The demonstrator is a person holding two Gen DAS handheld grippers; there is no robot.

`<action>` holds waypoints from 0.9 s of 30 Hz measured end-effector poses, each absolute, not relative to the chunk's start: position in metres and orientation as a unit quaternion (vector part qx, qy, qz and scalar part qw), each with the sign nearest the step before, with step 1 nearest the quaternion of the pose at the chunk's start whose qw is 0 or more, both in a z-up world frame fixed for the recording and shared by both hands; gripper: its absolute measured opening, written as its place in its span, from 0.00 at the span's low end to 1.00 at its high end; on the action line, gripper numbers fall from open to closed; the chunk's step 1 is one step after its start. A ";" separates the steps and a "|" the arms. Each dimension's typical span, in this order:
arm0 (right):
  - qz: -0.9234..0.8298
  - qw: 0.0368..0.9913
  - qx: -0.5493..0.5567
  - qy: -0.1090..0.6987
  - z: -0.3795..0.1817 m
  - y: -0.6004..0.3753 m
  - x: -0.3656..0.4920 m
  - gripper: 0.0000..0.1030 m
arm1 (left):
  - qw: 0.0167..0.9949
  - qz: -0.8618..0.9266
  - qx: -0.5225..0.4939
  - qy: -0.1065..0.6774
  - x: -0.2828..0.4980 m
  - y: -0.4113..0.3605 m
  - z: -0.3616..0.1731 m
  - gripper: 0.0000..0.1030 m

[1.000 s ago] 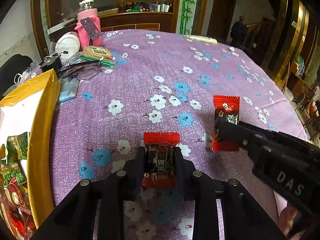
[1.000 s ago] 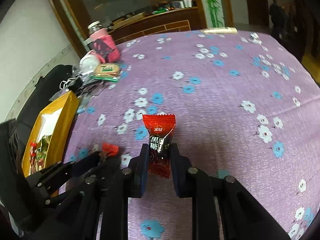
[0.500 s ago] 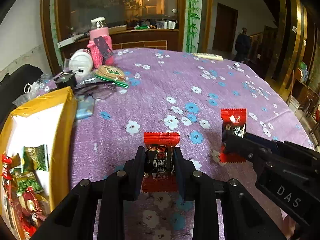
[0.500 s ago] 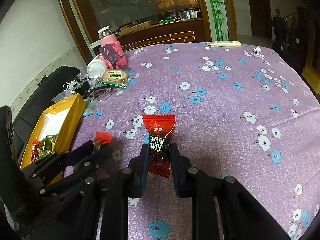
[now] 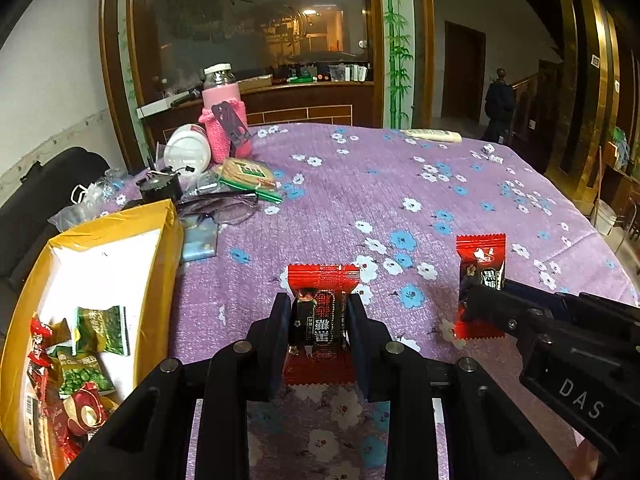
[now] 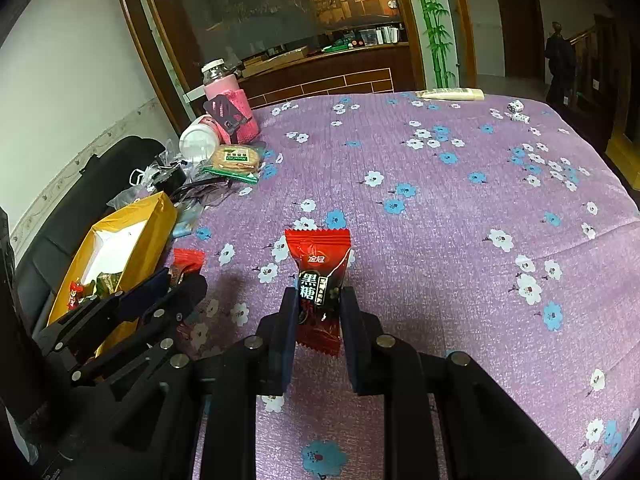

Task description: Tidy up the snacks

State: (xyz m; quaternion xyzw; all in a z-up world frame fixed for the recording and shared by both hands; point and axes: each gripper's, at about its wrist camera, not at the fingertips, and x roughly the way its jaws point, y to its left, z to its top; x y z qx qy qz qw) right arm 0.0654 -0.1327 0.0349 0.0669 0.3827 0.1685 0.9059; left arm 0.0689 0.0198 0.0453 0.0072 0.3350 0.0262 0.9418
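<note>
A: Two red candy packets in hand, one per gripper. Left gripper: jaws clamped on a red-and-black candy packet, held upright above the purple flowered bench.

B: Right gripper?

A: Jaws pinched tight on a second candy packet, also upright, off the cloth.

B: Container?

A: Yellow box, white inside, at the bench's left edge. Green pea packets and red sweets lie in its near end. Pink-sleeved jar and biscuit pack behind it.
</note>
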 end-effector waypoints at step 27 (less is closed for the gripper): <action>0.191 0.912 0.077 0.354 0.049 -0.130 0.057 0.19 | 0.952 0.063 -0.005 0.300 0.053 0.033 0.065 0.28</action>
